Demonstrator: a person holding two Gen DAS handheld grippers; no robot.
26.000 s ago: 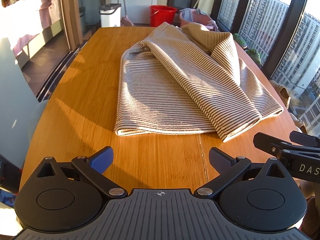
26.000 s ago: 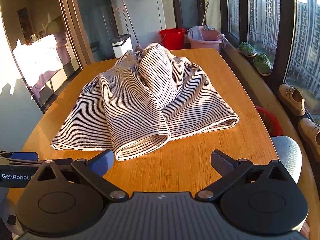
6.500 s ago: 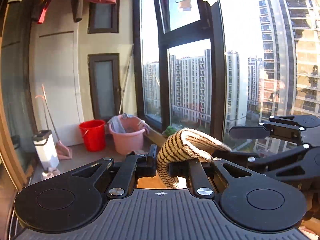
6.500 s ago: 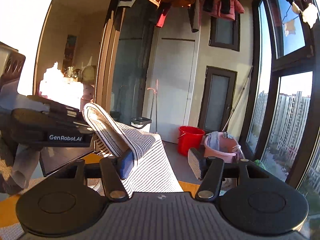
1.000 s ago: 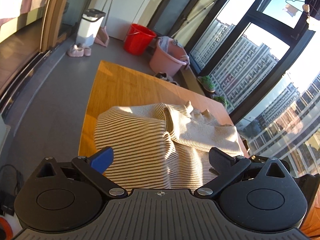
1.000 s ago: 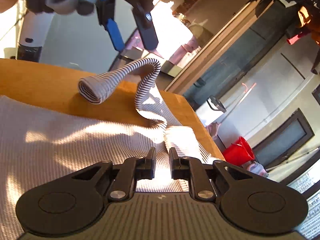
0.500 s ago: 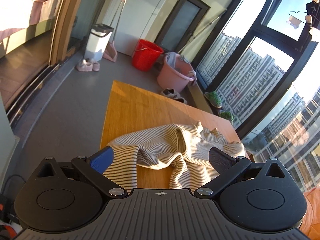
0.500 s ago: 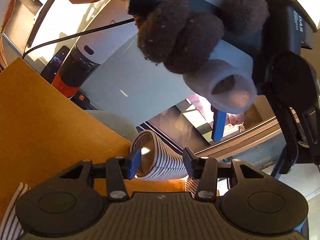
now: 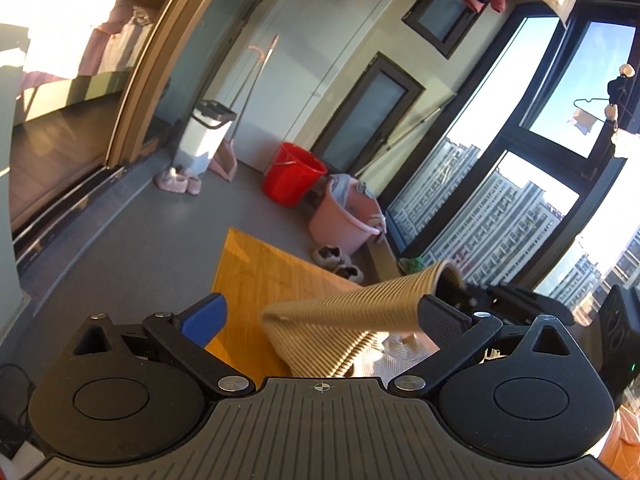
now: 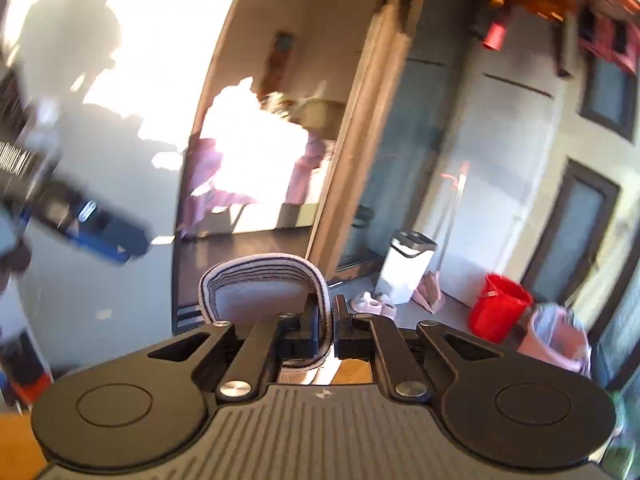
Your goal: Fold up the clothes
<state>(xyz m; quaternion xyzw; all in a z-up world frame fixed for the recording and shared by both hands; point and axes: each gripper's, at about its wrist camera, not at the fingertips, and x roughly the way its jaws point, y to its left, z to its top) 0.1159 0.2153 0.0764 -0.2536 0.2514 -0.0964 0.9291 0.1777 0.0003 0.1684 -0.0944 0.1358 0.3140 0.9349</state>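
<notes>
The striped garment (image 9: 344, 320) hangs lifted above the wooden table (image 9: 256, 272). In the left wrist view its sleeve end rises to the right, where the right gripper holds it. My left gripper (image 9: 320, 312) is open and empty, with the cloth between and beyond its fingers. In the right wrist view my right gripper (image 10: 329, 322) is shut on the cuff of the striped garment (image 10: 264, 276), which loops up above the fingers. The left gripper shows blurred at that view's left edge (image 10: 100, 232).
A red bucket (image 9: 292, 178), a pink basin (image 9: 346, 220) with laundry, a white bin (image 9: 204, 132) and slippers stand on the floor beyond the table's far end. Large windows run along the right. Clothes hang overhead.
The right gripper has closed on the sleeve cuff and lifted it. The garment has risen off the table. The left gripper stays open and tilts upward.
</notes>
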